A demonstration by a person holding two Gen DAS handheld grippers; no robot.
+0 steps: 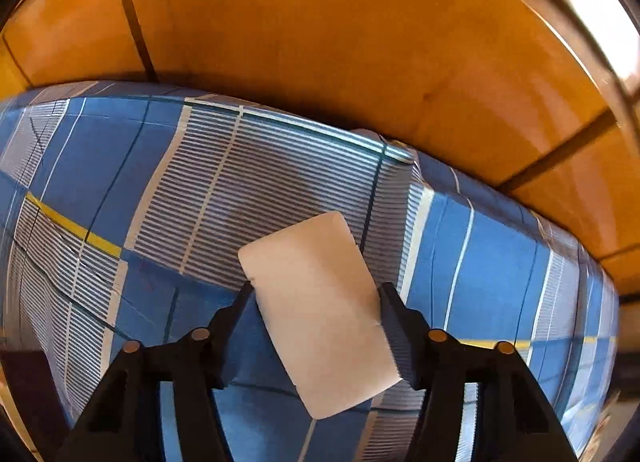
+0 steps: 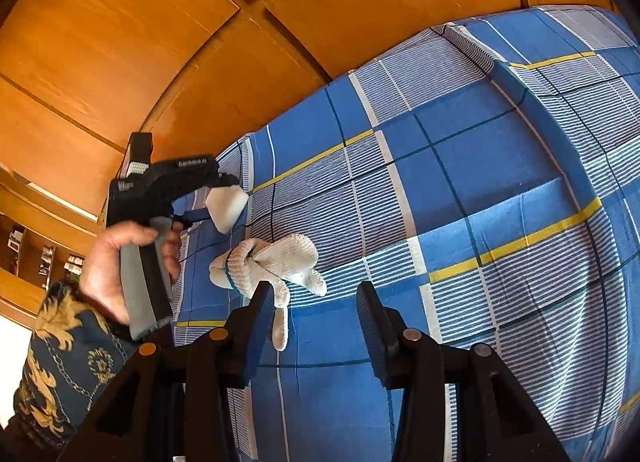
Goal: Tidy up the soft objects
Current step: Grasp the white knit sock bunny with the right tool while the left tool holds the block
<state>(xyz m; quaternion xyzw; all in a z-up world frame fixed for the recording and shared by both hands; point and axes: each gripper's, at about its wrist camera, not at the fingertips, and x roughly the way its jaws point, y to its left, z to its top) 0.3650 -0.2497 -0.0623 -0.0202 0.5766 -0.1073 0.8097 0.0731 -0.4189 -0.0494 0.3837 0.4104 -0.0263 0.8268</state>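
My left gripper (image 1: 316,290) is shut on a white foam sponge block (image 1: 316,310) and holds it above the blue checked bed sheet (image 1: 120,165). In the right wrist view the left gripper (image 2: 224,197) holds the same sponge (image 2: 226,207) over the far left edge of the bed. A white knitted glove (image 2: 272,262) lies crumpled on the sheet (image 2: 480,181), just ahead and left of my right gripper (image 2: 316,294), which is open and empty, its left finger close to the glove.
Orange wooden wall panels (image 1: 320,41) stand behind the bed and also show in the right wrist view (image 2: 160,41). A raised fold of bedding (image 2: 532,113) runs across the bed at right. Shelves with small items (image 2: 44,258) are at far left.
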